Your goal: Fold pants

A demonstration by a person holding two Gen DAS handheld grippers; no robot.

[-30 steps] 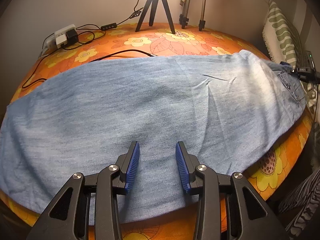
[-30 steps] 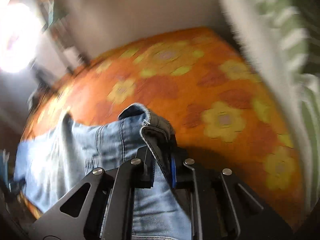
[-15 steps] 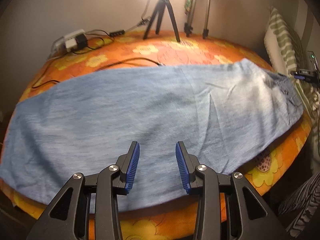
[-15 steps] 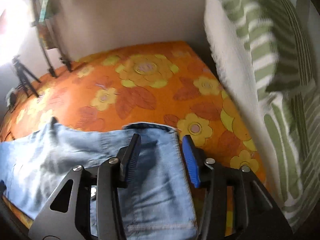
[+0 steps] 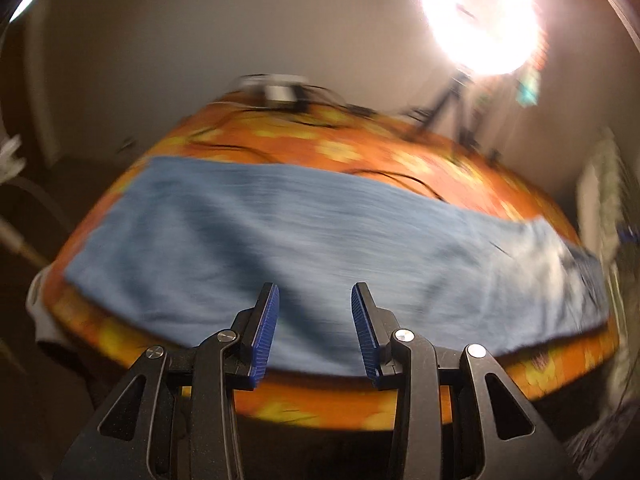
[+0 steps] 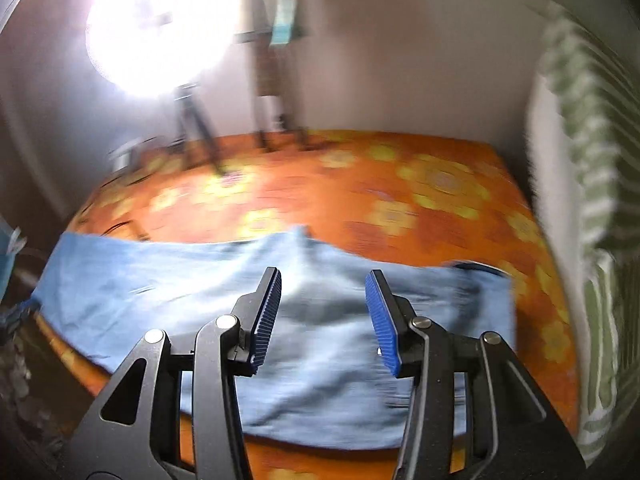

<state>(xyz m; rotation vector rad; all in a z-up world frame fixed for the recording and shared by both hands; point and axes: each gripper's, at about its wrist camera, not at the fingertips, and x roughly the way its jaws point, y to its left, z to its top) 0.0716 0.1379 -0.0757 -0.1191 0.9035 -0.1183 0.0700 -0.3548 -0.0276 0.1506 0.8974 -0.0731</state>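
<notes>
Light-blue denim pants (image 5: 320, 248) lie flat along the orange bedspread (image 5: 400, 156).

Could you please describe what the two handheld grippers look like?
The left gripper and right gripper look alike: black angular frames with triangular cut-outs and silver round bolts, each carrying two jaws lined with blue ribbed pads. No cables, markings, hands or sleeves show in either view.

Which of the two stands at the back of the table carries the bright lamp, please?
The black tripod, left of the other stand in the right wrist view; the lamp glares directly above it.
</notes>
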